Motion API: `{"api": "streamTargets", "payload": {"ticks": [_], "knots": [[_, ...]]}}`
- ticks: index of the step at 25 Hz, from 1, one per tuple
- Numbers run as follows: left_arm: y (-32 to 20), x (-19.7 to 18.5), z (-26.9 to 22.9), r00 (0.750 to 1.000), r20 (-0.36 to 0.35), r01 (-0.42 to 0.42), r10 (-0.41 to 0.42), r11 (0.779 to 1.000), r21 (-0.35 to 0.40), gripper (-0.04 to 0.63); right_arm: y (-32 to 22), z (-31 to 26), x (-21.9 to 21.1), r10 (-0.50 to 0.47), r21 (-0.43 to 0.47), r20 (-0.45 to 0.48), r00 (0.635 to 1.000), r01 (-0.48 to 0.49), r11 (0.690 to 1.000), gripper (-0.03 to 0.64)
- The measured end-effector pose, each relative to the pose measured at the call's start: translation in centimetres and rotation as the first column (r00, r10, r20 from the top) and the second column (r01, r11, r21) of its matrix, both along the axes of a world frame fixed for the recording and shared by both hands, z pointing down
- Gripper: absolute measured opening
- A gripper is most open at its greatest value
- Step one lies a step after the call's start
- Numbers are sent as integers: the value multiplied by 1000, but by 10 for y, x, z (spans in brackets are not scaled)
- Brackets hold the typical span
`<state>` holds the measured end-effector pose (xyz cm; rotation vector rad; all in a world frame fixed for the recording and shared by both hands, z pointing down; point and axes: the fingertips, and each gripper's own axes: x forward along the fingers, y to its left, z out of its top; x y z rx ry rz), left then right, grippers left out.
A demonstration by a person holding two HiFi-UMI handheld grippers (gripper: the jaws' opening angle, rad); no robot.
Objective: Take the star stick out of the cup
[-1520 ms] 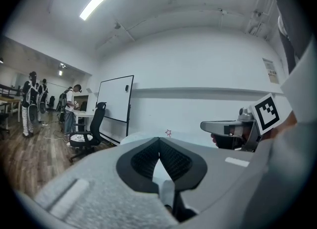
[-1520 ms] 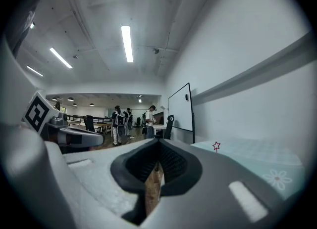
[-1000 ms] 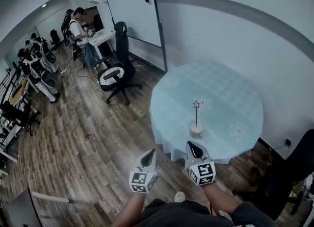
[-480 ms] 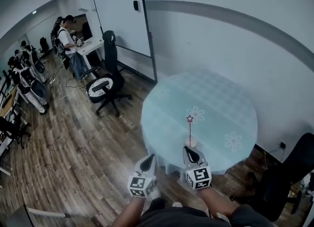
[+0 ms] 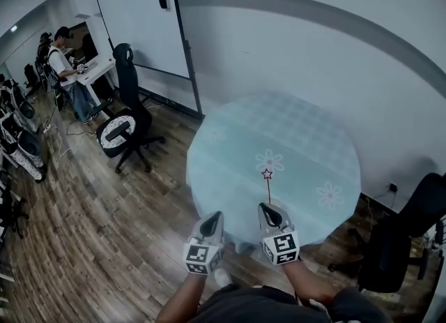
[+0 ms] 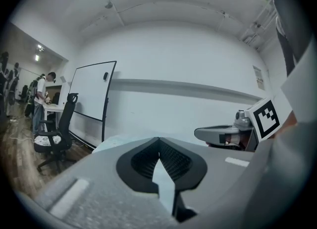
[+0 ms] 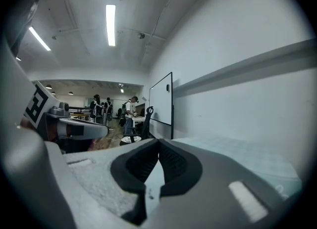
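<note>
A thin stick topped with a small star stands upright near the front edge of the round table, which has a pale blue cloth. The stick's foot and its cup are hidden behind my right gripper, which hangs just in front of the table edge, jaws closed on nothing. My left gripper is level with it to the left, over the floor, also shut and empty. Neither gripper view shows the stick. The left gripper looks over the table toward the wall. The right gripper does the same.
A black office chair and a whiteboard stand left of the table. Another black chair is at the right. A person stands at a desk far left. A wall runs close behind the table.
The view has swung left and the table sits nearer. Both grippers have come up to the table's front edge, and the right one now covers the cup.
</note>
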<state>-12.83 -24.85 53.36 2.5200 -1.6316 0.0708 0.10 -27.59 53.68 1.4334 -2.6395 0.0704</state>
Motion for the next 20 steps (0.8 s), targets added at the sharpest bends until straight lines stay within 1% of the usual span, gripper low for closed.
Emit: {"api": "streamTargets", "payload": {"ticks": [6,12,14,16,18,20], "knots": [[-27,-16,11,997,-13,-72,72,997,-6,5,-17,7,-14,86,-15,-20,996,-87,996,3],[-39,-20,14,994,-15,-110,110,994,-4,5,-25,16,-5,158,-19,-32,987,-159,987,3],[-44,-20,20,993,-23,-115,114,993,-20,5,-28,20,-1,167,-27,-45,985,-168,985,3],[-50,-18,25,993,-46,-112,111,993,-35,5,-32,26,2,161,-38,-73,984,-164,986,3],[-56,-14,26,992,-61,-110,107,993,-39,5,-35,32,4,155,-49,-87,984,-160,986,3],[-61,-9,30,992,-55,-115,113,992,-46,5,-39,38,8,162,-64,-87,983,-168,984,3]]}}
